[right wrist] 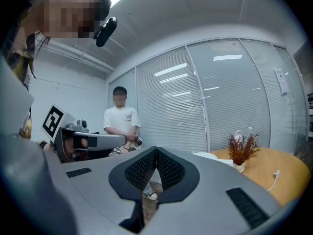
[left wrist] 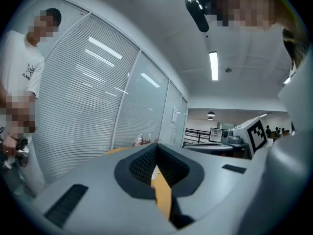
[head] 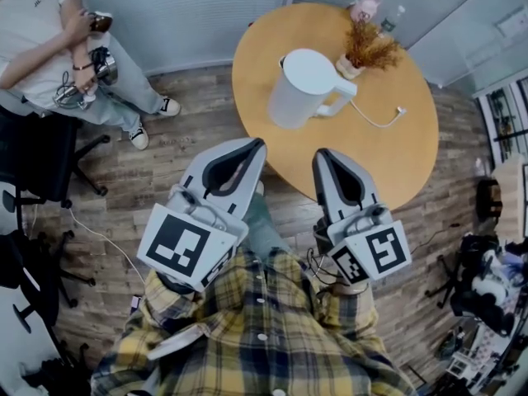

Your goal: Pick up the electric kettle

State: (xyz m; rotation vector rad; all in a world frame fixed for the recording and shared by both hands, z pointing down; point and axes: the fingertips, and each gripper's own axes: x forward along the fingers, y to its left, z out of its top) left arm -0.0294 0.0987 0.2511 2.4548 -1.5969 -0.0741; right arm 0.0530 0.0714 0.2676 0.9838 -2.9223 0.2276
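Nearest the camera, above the yellow plaid shirt point(head: 264, 337), the grey left gripper point(head: 257, 143) and the grey right gripper point(head: 322, 153) are both held level. Each has its jaws pressed together at the tips, with nothing between them. Both tips sit just short of the near edge of the round, pale wooden desk point(head: 404, 155).

The tall white electric kettle point(head: 301, 87) stands upright toward the middle of that desk, well apart from both grippers, with its looped handle point(head: 337, 106) turned to the right. The step in hand looks like the approach, so the jaws have to be spread before they reach the kettle. The handle looks like the surest hold. The right gripper is on that side and could take the loop, while the left steadies the smooth body if needed. A thin white cable point(head: 375, 122) trails from the kettle's foot, and a small vase of dried brown sprigs point(head: 371, 48) stands just behind the handle. The reach should come in low from the near side and lift straight up, without snagging either one.

It is not clear whether the kettle sits on a separate base, or whether the cable is attached to it. The right gripper's own view shows only a white sliver of the kettle point(right wrist: 215, 155) past its jaw. The left gripper's view shows only the desk between the pads, and its jaws block the rest. A person in a white shirt point(head: 49, 23) at the far left is cut off by the frame.
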